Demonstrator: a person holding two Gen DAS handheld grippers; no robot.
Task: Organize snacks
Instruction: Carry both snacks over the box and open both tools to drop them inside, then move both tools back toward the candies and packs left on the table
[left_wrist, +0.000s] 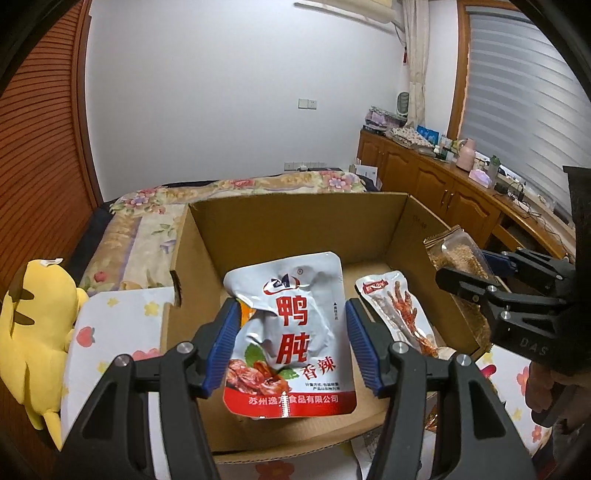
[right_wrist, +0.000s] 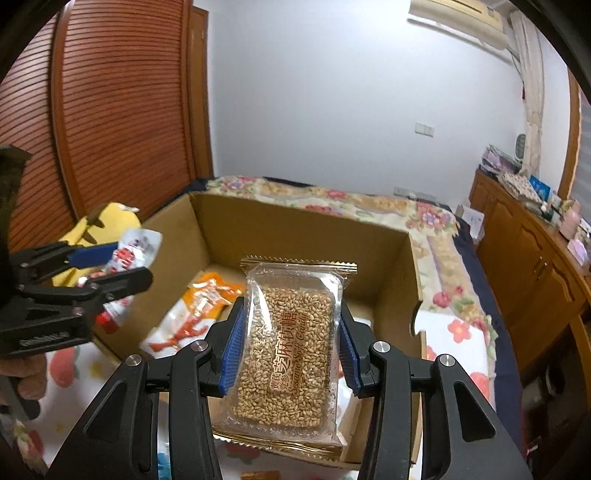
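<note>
Left gripper: the two blue-padded fingers are clamped on one silver-and-red snack pouch, which is held upright above the near part of the cardboard box. In the right wrist view, the same gripper appears at the left edge, with the pouch pinched between its fingers over the box's left wall.

Right gripper: the two fingers are clamped on one clear packet of sesame candy, held upright over the near edge of the box. In the left wrist view, this gripper enters from the right with the packet above the box's right wall.

Box contents, counted:
- One clear packet with a red chicken-foot snack lies on the box floor, to the right of the held pouch.
- One orange-and-white packet lies on the box floor in the right wrist view; whether it is the same item cannot be told.

The box stands open on a bed with a flowered cover. One yellow plush toy lies on the bed to the left of the box.
</note>
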